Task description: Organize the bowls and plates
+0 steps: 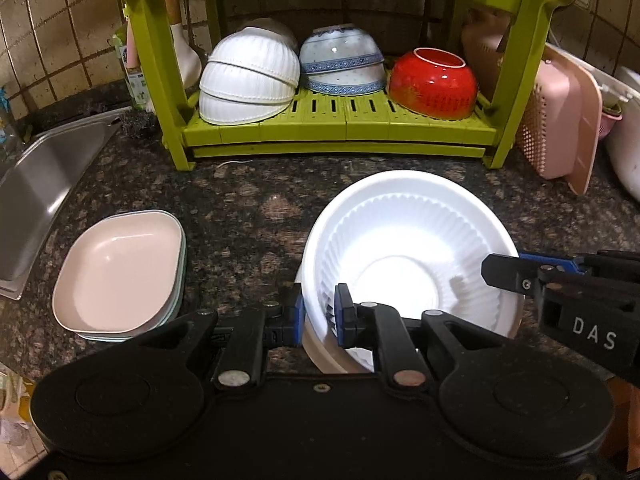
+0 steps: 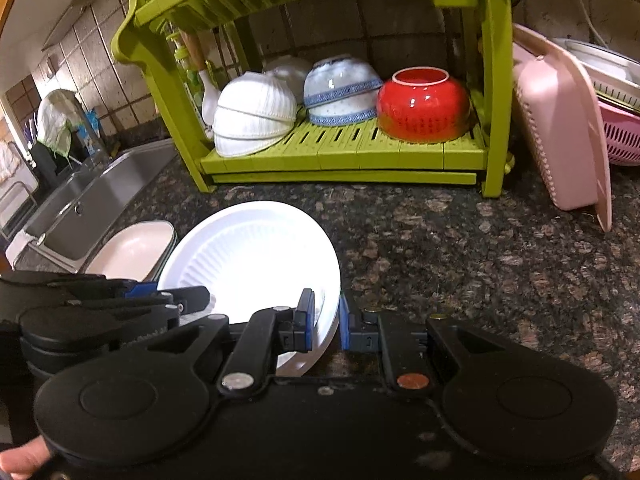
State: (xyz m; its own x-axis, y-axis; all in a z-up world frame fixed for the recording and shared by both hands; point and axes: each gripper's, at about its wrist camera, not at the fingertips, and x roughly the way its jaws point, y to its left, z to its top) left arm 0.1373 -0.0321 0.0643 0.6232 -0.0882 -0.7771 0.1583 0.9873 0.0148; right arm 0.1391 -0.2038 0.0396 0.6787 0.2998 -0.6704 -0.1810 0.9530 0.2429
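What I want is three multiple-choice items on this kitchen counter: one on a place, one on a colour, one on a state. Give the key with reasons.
1. Where is the red bowl?
A. In the sink
B. At the right end of the rack's lower shelf
C. On the counter beside the sink

2. What colour is the rack?
A. Green
B. Black
C. Blue

3. What is the left tool doing?
A. Hanging open over the sink
B. Holding the red bowl
C. Closed on the rim of the white plate

Key:
1 B: the red bowl sits upside down on the slatted lower shelf, to the right of the blue-patterned bowls.
2 A: the rack is bright green all over.
3 C: the left tool has a blue pad on each side of the near rim of the white plate.
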